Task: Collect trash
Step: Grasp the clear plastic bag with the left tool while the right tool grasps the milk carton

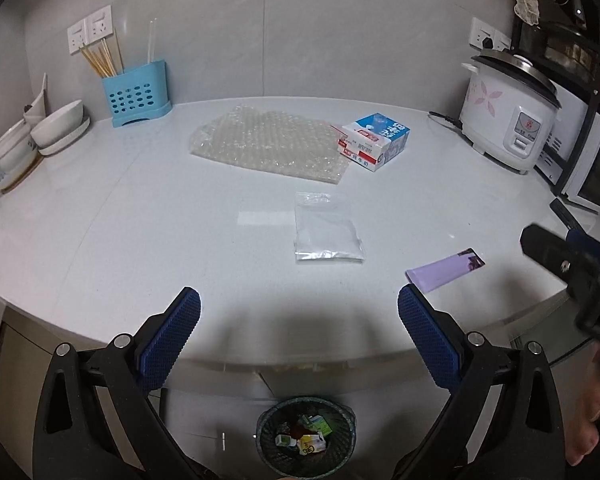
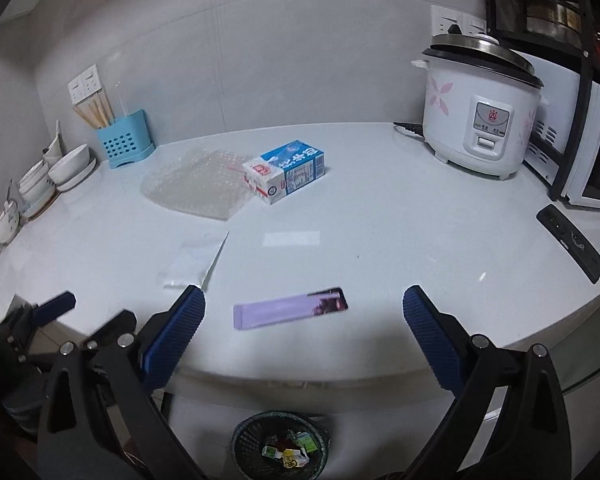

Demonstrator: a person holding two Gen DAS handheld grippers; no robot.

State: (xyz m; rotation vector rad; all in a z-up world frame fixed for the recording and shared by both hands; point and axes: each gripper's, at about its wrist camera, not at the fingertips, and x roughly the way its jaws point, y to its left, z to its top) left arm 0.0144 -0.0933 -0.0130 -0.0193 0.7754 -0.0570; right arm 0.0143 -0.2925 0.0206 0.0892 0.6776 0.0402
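While both grippers hover with jaws spread and nothing held, the left gripper (image 1: pixel 299 309) faces a clear plastic bag (image 1: pixel 327 228); right of it, near the counter's (image 1: pixel 140 216) edge, a purple wrapper (image 2: pixel 290 307) lies before the right gripper (image 2: pixel 304 304). A wastebasket (image 1: pixel 305 438) sits below.

Dim, cool light; a pale rectangular glare patch sits on the glossy white countertop (image 1: pixel 100 240). Fisheye bends edges, corners vignette dark.

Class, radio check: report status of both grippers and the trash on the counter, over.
Left gripper open, empty. Right gripper open, above flat purple wrapper. Clear plastic bag, bubble wrap sheet, blue-white milk carton uncollected. Nothing in the way.
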